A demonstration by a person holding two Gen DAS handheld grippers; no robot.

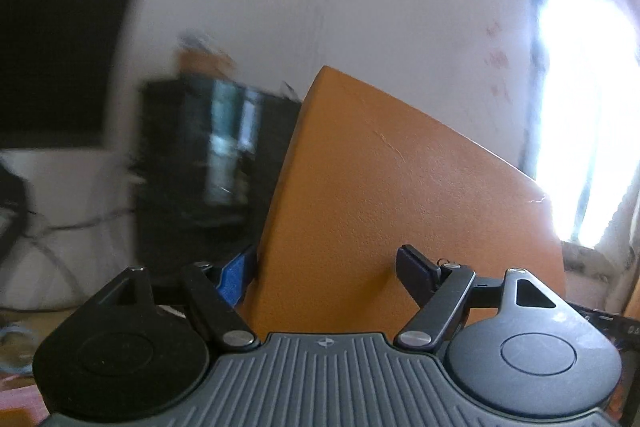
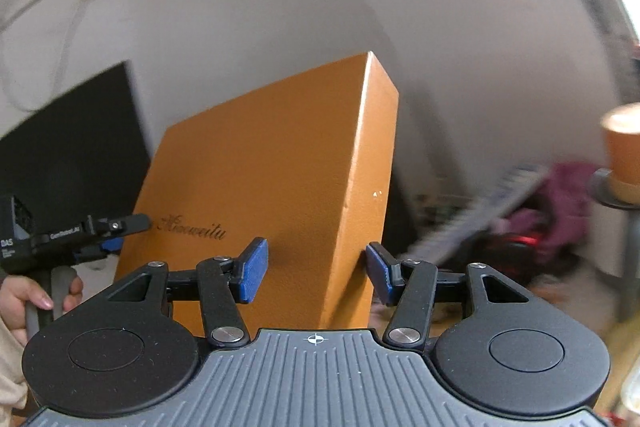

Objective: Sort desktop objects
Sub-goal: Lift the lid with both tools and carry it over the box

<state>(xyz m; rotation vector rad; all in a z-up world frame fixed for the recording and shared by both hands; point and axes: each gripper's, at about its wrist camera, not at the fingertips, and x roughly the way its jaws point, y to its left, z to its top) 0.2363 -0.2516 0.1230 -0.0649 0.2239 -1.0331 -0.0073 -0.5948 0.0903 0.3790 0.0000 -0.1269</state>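
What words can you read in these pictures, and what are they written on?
"Hiseweita", or something close; the curly script is hard to make out: on the front face of the orange box.
"GenRobot.AI", small and only just readable: on the left gripper, seen from the right wrist camera.
"DAS", with smaller lines under it too tiny to read: on the same gripper's black body.
The left wrist view shows no readable text.

Orange box point(image 2: 272, 163), tilted, lettered face

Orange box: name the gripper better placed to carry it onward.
Right. The right gripper straddles a corner of the orange box, blue fingers on both faces. The left gripper also spans it but only near one edge.
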